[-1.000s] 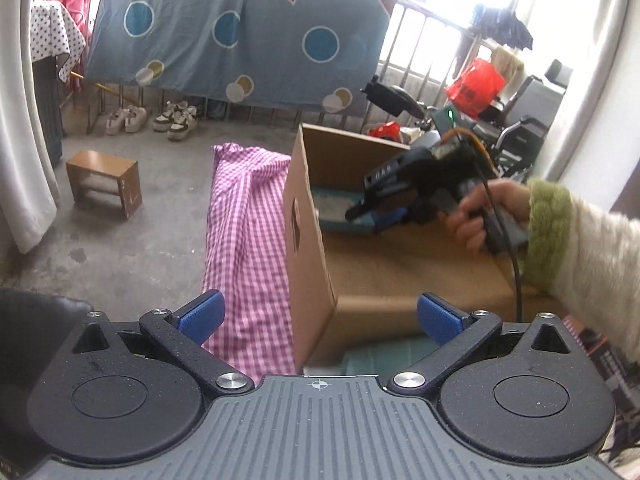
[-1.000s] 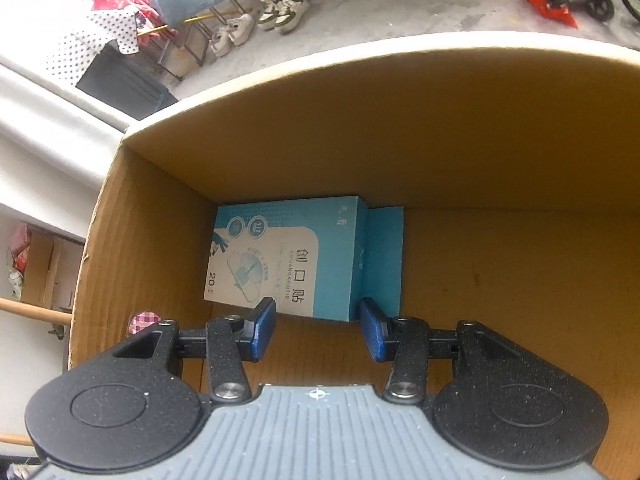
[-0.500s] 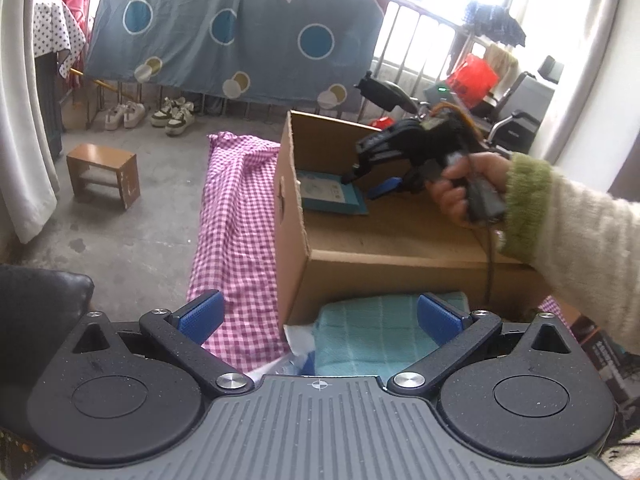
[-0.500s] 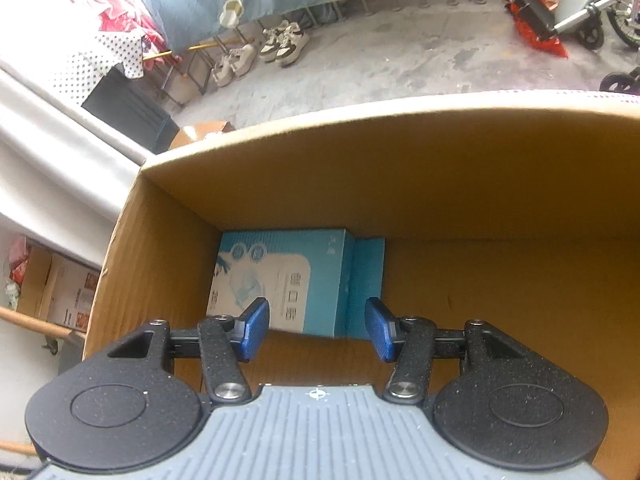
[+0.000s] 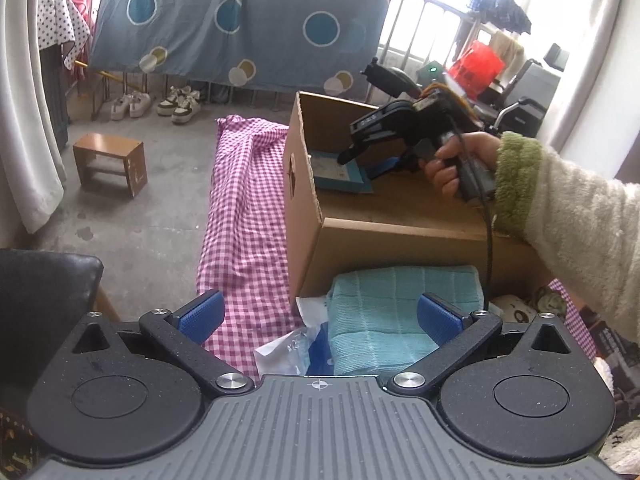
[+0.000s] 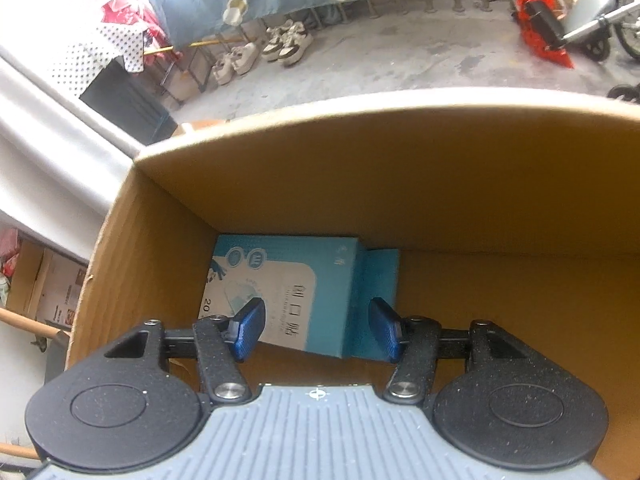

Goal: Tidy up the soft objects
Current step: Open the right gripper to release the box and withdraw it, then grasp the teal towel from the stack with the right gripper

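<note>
A cardboard box stands open on a pink checked cloth. Inside it a teal plaster box lies against the left wall; it also shows in the left wrist view. My right gripper is open and empty, held over the cardboard box above the plaster box; it also shows in the left wrist view. My left gripper is open and empty, just above a folded teal towel in front of the cardboard box. A clear plastic packet lies beside the towel.
A small wooden stool stands on the concrete floor at the left. Shoes sit under a hanging blue sheet. A black chair back is at my lower left. A scooter and red bag stand beyond the box.
My right gripper has risen out of the cardboard box and opened a little wider. My left gripper has pulled back, bringing the teal towel and the packet into view.
</note>
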`<state>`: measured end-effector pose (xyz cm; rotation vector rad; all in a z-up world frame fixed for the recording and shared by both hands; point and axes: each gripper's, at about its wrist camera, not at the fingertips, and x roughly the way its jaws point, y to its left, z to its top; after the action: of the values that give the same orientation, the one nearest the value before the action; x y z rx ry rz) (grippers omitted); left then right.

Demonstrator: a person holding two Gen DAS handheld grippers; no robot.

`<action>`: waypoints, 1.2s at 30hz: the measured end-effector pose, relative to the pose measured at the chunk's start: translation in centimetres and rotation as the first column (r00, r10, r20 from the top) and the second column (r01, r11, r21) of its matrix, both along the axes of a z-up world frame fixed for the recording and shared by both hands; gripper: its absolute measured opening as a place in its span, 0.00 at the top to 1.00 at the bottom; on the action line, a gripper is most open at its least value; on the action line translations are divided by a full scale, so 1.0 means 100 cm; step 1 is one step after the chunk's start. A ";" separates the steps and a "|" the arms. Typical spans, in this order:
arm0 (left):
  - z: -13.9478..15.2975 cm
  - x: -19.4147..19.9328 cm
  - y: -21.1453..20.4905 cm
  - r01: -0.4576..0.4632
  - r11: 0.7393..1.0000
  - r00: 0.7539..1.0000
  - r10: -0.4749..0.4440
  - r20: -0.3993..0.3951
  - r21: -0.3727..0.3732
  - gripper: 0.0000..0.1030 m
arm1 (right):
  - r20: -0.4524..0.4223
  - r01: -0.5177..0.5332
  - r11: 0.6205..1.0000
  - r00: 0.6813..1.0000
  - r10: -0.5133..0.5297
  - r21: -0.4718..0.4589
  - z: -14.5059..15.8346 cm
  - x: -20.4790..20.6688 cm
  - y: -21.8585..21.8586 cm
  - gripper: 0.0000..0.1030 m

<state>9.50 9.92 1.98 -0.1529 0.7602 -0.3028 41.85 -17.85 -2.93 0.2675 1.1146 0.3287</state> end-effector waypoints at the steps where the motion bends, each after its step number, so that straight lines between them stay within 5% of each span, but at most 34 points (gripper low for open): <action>1: 0.001 -0.001 0.000 0.003 1.000 1.000 -0.003 0.005 -0.002 0.00 | 0.013 0.004 1.000 1.000 -0.004 -0.003 0.007 -0.005 -0.005 0.42; 11: 0.002 -0.016 -0.011 0.057 0.998 0.998 -0.058 0.034 0.028 0.00 | 0.225 -0.077 0.985 0.973 0.041 0.154 0.113 -0.133 -0.080 0.42; 15: -0.001 -0.022 -0.019 0.085 0.995 0.995 -0.087 0.039 0.043 0.00 | 0.299 -0.096 0.962 0.954 0.015 0.256 0.127 -0.207 -0.110 0.41; 20: -0.007 -0.023 -0.031 0.112 0.993 0.993 -0.113 0.015 0.040 0.01 | 0.249 -0.069 0.900 0.968 -0.045 0.430 0.096 -0.280 -0.132 0.41; 27: -0.011 -0.024 -0.035 0.121 0.992 0.993 -0.121 -0.003 0.030 0.09 | 0.072 0.072 0.846 0.989 -0.128 0.528 0.030 -0.320 -0.123 0.46; 36: -0.022 -0.007 -0.027 0.066 0.998 0.996 -0.067 -0.064 -0.020 0.25 | 0.034 0.111 0.898 0.990 -0.138 0.427 0.010 -0.318 -0.094 0.48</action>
<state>8.80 7.19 -0.23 -0.1548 0.8277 -0.3695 10.06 -27.26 -1.93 0.7084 0.9490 0.4617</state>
